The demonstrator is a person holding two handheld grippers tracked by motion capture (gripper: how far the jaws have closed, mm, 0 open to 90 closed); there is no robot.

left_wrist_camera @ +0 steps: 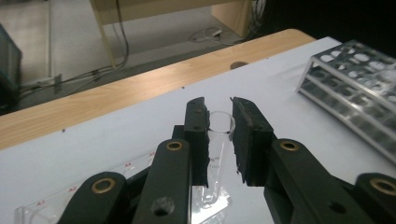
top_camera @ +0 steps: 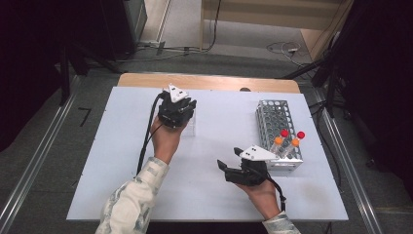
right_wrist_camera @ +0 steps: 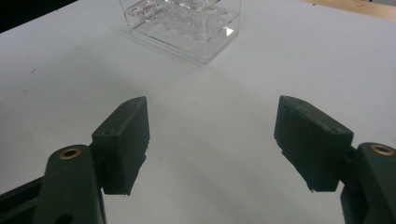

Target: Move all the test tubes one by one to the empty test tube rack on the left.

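My left gripper (left_wrist_camera: 219, 114) is shut on a clear, uncapped plastic tube (left_wrist_camera: 218, 140), held upright above a clear plastic rack (left_wrist_camera: 42, 205). In the high view this left gripper (top_camera: 176, 111) hangs over the clear rack (top_camera: 191, 127) near the table's far middle. My right gripper (right_wrist_camera: 212, 135) stands open over bare white table, nothing between its jaws, and the clear rack (right_wrist_camera: 187, 23) lies ahead of it. From above, the right gripper (top_camera: 230, 160) sits just left of a metal rack (top_camera: 278, 131) holding capped tubes, some orange (top_camera: 278, 140) and some red (top_camera: 300, 135).
The white table top (top_camera: 122, 161) has a wooden strip (top_camera: 209, 81) along its far edge. Metal rails (top_camera: 29, 165) run along both sides on the floor. Cables (top_camera: 287, 48) lie on the floor beyond the table. Open surface spans the left and front.
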